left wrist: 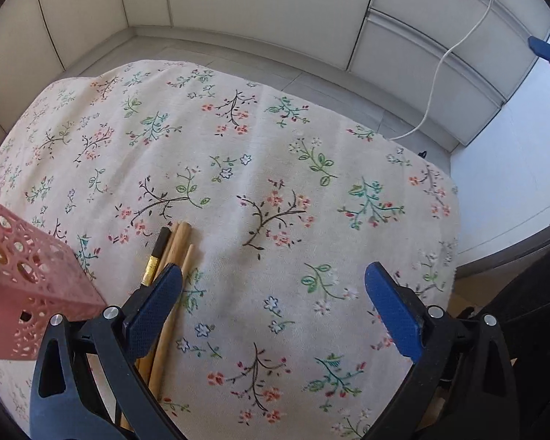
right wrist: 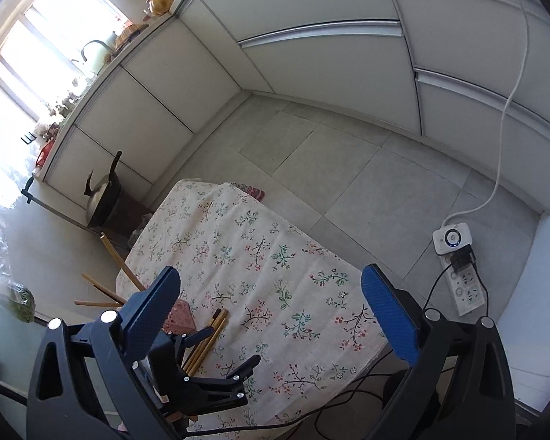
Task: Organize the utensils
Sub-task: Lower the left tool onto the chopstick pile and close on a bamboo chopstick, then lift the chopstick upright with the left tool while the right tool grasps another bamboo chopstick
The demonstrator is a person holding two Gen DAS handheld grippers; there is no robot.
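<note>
While the left gripper hangs low over a table covered with a floral tablecloth, its blue-padded jaws stand wide apart with nothing between them. A bundle of wooden chopsticks lies on the cloth just under and beside the left-hand finger of that gripper, their ends pointing away from the camera; one of them is dark-tipped with a gold band, the others plain pale wood. Next to the bundle, at the left edge of the left wrist view, stands a pink perforated utensil holder, close to the chopsticks; whether it touches them cannot be told. From the right wrist view, the right gripper is held higher and further back, its jaws likewise spread wide and holding nothing. Below it the left gripper shows as a black frame over the near part of the table, with the chopsticks lying between its fingers. The pink holder sits just left of them, and several more chopsticks stick out of it, fanning out past the table's left edge. On the tiled floor to the right lie a white power strip and a white cable running up along the cabinets. A dark pot sits on the floor beyond the table.
</note>
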